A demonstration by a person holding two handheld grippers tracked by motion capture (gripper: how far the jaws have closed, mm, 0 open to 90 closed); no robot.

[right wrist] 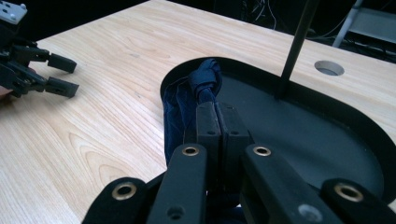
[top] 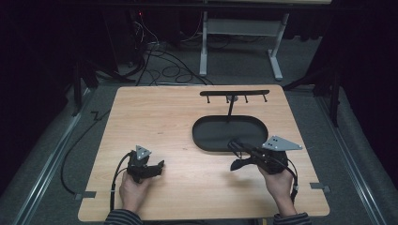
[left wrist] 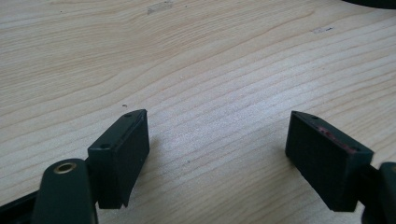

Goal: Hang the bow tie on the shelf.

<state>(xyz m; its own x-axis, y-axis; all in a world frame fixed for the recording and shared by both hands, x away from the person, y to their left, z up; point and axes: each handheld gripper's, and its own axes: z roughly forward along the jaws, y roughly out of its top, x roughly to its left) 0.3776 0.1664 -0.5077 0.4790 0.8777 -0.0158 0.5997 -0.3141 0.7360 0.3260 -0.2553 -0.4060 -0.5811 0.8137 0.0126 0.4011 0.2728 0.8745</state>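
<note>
Your left tongs (top: 158,167) rest low over the bare table (top: 155,117), jaws spread wide with nothing between them, well apart from the work. Moving right, your right tongs (right wrist: 217,122) are clamped shut on a dark blue cloth (right wrist: 189,95), a knotted or bunched fold poking out past the tips and the rest hanging beside the jaws. In the high view those right tongs (top: 233,145) hold the cloth at the near rim of the black oval tray (top: 199,136), whose thin post (top: 230,110) rises to a bar with 4 pegs (top: 234,93). The job looks to be hanging the cloth on that rack. Keep the grip firm, lift high enough to clear the rim, and steer the loose end round the post so it snags nothing. Bring the left tongs in only if the fabric needs spreading.
</note>
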